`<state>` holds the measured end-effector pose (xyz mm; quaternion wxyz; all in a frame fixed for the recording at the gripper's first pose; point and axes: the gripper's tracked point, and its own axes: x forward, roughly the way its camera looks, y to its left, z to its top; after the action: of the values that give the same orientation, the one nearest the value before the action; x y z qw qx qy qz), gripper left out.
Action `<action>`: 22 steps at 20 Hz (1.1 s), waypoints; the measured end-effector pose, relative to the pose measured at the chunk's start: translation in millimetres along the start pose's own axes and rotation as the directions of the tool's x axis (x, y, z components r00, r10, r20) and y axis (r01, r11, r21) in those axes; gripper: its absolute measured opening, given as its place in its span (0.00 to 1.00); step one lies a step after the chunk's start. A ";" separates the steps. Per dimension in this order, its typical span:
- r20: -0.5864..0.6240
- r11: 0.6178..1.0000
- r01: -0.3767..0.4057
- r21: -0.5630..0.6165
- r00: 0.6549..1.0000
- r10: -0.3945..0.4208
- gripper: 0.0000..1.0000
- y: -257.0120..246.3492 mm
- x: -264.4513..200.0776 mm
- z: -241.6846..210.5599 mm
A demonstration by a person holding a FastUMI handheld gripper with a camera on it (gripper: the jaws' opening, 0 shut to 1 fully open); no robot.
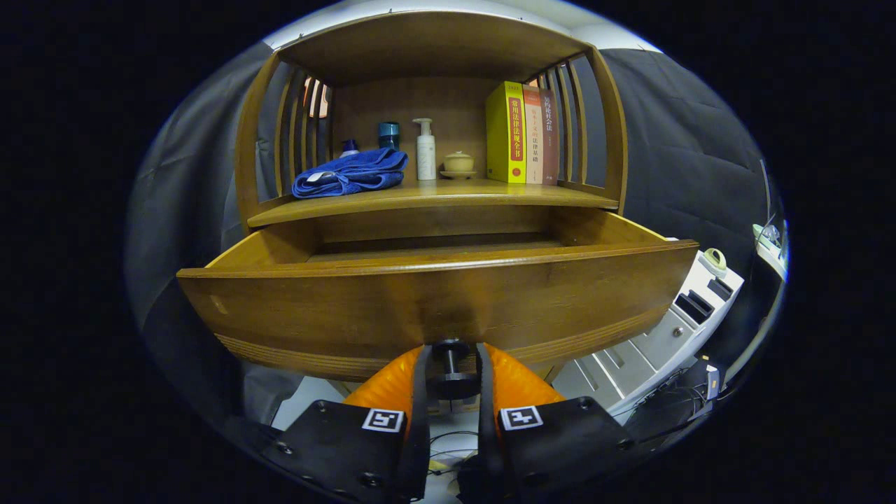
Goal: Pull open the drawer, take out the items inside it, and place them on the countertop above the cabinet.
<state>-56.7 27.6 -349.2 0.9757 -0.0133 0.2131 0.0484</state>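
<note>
Between the two fingers of the claw (451,374) stands the dark round knob (452,381) of the drawer (434,308), and the fingers close on it from both sides, so the claw looks clenched on the knob. The knob sits low in the middle of the drawer front, and its short stem runs straight ahead from the claw into the wood. The drawer is already pulled far out of the cabinet (430,45), and its wide front panel stands just beyond the fingers, with the long axis going across from left to right. Over the top rim of this panel only a narrow strip of the inside is visible, so I cannot tell which items lie in it. The important relation for the coming move, in my judgement, is this: the inside of the drawer lies above and behind the front panel, so the claw must let go of the knob, rise over the rim and reach forward and down. Above the drawer is the surface (427,196) where the items must go. It already carries a folded blue towel (350,175) at the left, a white pump bottle (425,150) and a small lidded bowl (458,164) in the middle, and some upright books (521,133) at the right. The free place seems to be along its front edge.
</note>
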 end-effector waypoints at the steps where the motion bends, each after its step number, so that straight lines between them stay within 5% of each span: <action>1: 0.000 1.000 0.001 0.000 1.000 -0.001 0.37 0.0 -3.4 -1.7; 22: 0.010 0.999 0.001 -0.041 1.000 0.000 0.36 -5.2 -39.0 -13.2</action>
<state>-97.0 18.4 -344.9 0.9763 -0.0332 0.2072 0.0526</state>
